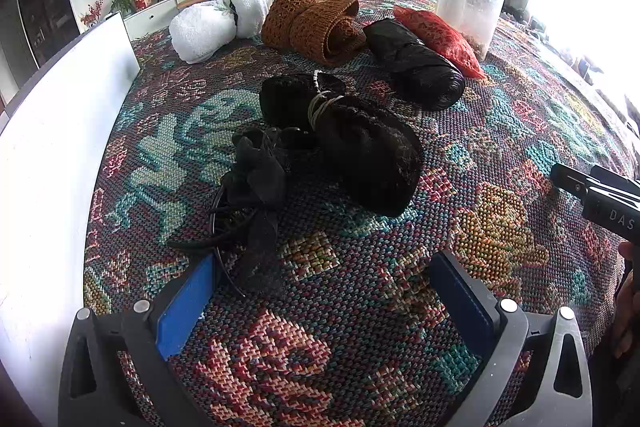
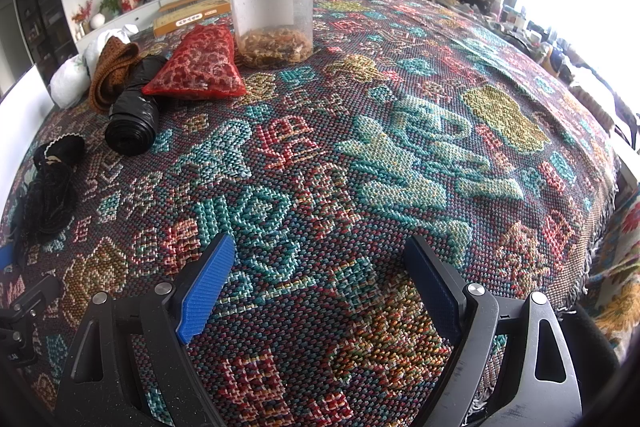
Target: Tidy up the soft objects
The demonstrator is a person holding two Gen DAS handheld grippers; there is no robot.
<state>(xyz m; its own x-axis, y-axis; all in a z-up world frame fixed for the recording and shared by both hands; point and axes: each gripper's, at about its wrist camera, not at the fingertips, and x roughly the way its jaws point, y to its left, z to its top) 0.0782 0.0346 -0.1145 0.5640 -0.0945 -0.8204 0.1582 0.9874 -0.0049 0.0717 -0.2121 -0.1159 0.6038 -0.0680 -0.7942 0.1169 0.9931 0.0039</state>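
Left gripper (image 1: 320, 291) open, blue pads spread wide, nothing between them, hovering over the woven patterned cloth (image 1: 500, 131). Black mesh scrunchie with hair ties (image 1: 256, 195) just ahead of its left pad, not gripped. Black fuzzy bundle tied with bands (image 1: 360, 147) just beyond that, ahead of centre. Farther ahead, in a row: white towel roll (image 1: 204, 31), brown knit roll (image 1: 316, 27), black plastic bag roll (image 1: 412, 63), red mesh pouch (image 1: 436, 35), clear jar with black lid (image 1: 468, 7). Right gripper (image 2: 320, 287) open too, empty, only bare cloth between its pads; soft items sit far ahead to its left, the jar ahead.
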